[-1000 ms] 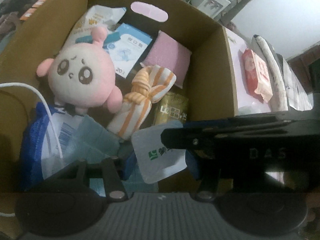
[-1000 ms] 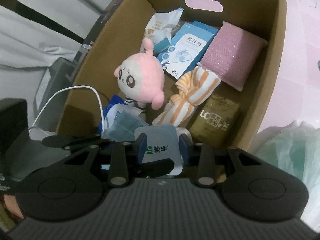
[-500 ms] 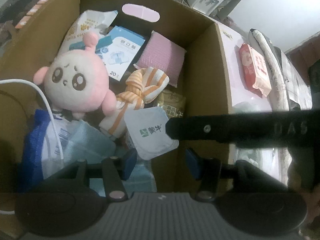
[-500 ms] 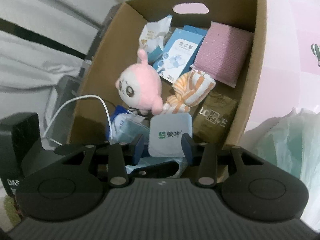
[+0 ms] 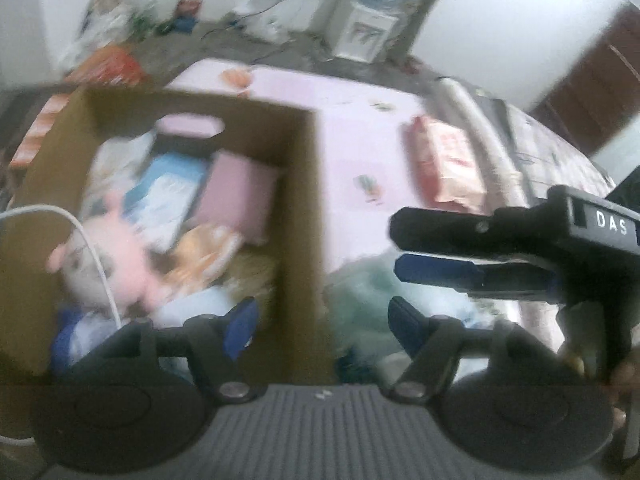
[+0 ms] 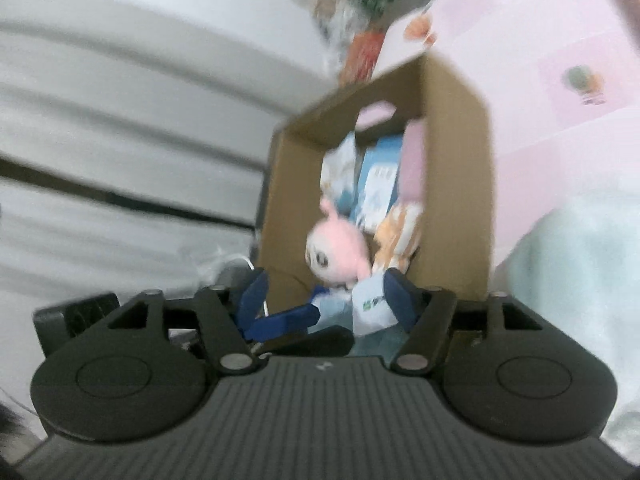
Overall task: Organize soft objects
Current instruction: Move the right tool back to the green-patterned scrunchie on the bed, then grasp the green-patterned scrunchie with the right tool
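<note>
Left wrist view: cardboard box (image 5: 304, 208) wall runs between the left gripper (image 5: 320, 320) pads, jaws opening, nothing gripped; pink plush (image 5: 120, 268) inside.

Right wrist view: right gripper (image 6: 324, 292) jaws opening, white pouch (image 6: 370, 306) touching one pad, unclamped, inside box rim.

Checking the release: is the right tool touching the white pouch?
Cannot tell. Right wrist view: white pouch sits between the opening jaws of the right tool, edge overlapping one pad, too blurred.

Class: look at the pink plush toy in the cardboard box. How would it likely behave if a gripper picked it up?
The plush toy looks stuffed and rounded, so it would probably squash under the fingers. It likely weighs little for its bulk. Its fuzzy fabric should resist slipping, though blur hides detail.
</note>
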### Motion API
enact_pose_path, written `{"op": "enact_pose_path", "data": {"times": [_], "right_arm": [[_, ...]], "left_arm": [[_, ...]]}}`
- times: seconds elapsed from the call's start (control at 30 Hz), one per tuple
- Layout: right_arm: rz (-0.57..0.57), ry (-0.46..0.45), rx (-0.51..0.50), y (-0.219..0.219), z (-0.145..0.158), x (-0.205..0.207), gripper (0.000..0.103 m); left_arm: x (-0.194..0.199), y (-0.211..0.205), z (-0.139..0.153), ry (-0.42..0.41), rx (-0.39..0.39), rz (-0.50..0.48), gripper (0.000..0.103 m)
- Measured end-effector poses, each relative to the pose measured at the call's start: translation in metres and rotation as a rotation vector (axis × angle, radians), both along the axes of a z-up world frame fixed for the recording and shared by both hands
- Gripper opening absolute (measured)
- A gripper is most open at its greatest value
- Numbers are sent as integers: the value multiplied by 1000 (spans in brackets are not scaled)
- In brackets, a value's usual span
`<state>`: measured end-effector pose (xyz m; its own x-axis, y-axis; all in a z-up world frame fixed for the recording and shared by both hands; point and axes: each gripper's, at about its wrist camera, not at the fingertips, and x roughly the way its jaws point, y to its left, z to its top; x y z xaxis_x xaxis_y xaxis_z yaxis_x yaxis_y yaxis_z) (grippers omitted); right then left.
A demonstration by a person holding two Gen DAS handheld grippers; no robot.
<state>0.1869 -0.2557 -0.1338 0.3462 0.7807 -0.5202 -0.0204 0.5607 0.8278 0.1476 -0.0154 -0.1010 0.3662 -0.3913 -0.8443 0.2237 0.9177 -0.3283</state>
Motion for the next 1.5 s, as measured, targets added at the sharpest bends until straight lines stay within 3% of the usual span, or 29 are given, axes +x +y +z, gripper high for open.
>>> {"op": "enact_pose_path", "data": {"times": [0.17, 0.33, 0.47, 0.63, 0.83, 0.97, 1.13, 1.3, 1.5], "right_arm": [[-197, 2, 17, -85, 6, -25, 70], [-363, 48, -80, -166, -2, -53, 70], [-450, 148, -155, -219, -26, -64, 70], [-483, 284, -201, -249, -63, -65, 70], [-415, 344, -255, -257, -102, -56, 62], [-359, 374, -259, -254, -121, -46, 53], [-317, 397, -264, -247, -138, -38, 37], [-319, 405, -223, -251, -147, -40, 28], [-356, 384, -148, -260, -133, -51, 25]], "left_arm": [[1, -75, 3, -14, -20, -132, 74], [-8, -156, -7, -9, -21, -287, 72], [-8, -217, -27, 6, 47, -393, 68], [0, -278, -63, 45, 175, -513, 67], [5, -315, -97, 90, 251, -585, 67], [5, -331, -118, 126, 309, -595, 56], [8, -336, -134, 164, 307, -573, 45], [5, -336, -131, 143, 289, -573, 32], [1, -320, -102, 99, 203, -552, 30]]}}
